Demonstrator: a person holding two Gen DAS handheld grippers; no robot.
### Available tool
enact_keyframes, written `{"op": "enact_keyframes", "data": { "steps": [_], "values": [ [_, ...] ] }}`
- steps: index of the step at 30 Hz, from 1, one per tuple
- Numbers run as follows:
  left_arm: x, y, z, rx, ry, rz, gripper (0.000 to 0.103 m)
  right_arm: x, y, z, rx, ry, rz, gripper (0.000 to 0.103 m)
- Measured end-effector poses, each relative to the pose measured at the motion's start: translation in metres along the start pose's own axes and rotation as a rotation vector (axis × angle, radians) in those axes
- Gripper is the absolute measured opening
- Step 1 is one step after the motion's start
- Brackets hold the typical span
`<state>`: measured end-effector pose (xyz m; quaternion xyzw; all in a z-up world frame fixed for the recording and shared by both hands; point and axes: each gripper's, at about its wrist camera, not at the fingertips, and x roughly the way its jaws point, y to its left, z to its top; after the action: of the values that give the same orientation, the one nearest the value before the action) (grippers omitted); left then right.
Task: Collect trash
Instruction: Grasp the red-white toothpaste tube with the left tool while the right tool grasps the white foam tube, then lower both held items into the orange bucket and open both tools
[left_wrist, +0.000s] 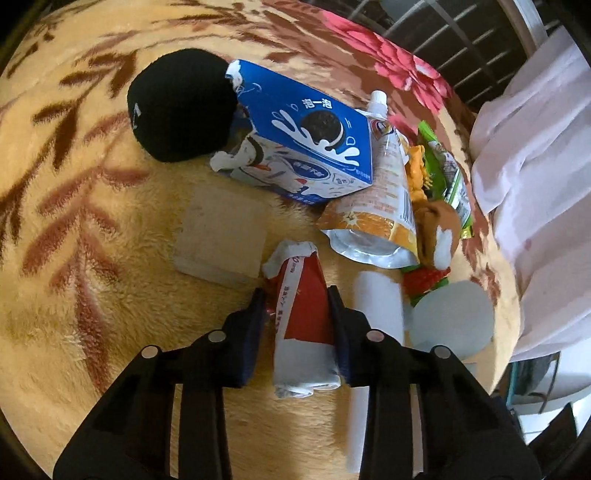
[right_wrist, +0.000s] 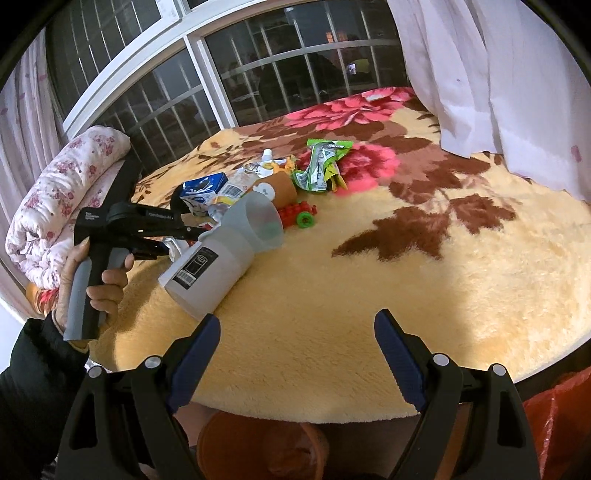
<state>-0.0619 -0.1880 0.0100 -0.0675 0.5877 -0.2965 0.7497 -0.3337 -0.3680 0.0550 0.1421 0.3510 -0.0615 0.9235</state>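
My left gripper (left_wrist: 297, 291) is squeezed shut on a flattened red and white paper carton (left_wrist: 301, 325). Its two blue pads press on the carton's sides, about halfway along it. The carton lies on the fluffy yellow blanket with brown leaves and pink flowers (left_wrist: 92, 258), and its torn top sticks out past the pads.

Just to the carton's right lies a white plastic bottle with a wide grey cup end (left_wrist: 376, 314). Just to its left, ahead, is a flat beige block (left_wrist: 221, 236). Farther ahead are a blue and white cookie box (left_wrist: 306, 136) and a black knit cap (left_wrist: 177, 107) touching it. Right of the box lies an orange and silver juice pouch with a white spout (left_wrist: 384, 206). Beyond it are green snack wrappers (left_wrist: 450, 177) and a small brown plush toy (left_wrist: 439, 229), bunched close together.

My right gripper (right_wrist: 297, 354) is wide open with nothing between its pads. It hangs over the bare near edge of the blanket, well apart from the pile. In its view a hand (right_wrist: 99, 280) holds the left tool. Below the bed edge I see something round and orange (right_wrist: 258, 443), maybe a bin, but it is too dark to tell.
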Motion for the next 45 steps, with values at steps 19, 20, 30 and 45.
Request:
{"op": "enact_keyframes", "data": {
  "steps": [19, 20, 30, 45],
  "values": [
    [-0.132, 0.019, -0.101, 0.221, -0.341, 0.313, 0.023, 0.047, 0.133, 0.069, -0.013, 0.189, 0.235, 0.063],
    [-0.136, 0.023, -0.107, 0.218, -0.352, 0.321, 0.023, 0.060, 0.134, 0.073, 0.023, 0.237, 0.224, 0.060],
    [-0.142, 0.043, -0.135, 0.225, -0.372, 0.307, 0.023, 0.142, 0.137, 0.091, 0.129, 0.480, -0.081, 0.058],
    [-0.140, 0.054, -0.151, 0.214, -0.370, 0.176, 0.023, 0.111, 0.163, 0.083, 0.020, 0.353, 0.042, 0.023]
  ]
}}
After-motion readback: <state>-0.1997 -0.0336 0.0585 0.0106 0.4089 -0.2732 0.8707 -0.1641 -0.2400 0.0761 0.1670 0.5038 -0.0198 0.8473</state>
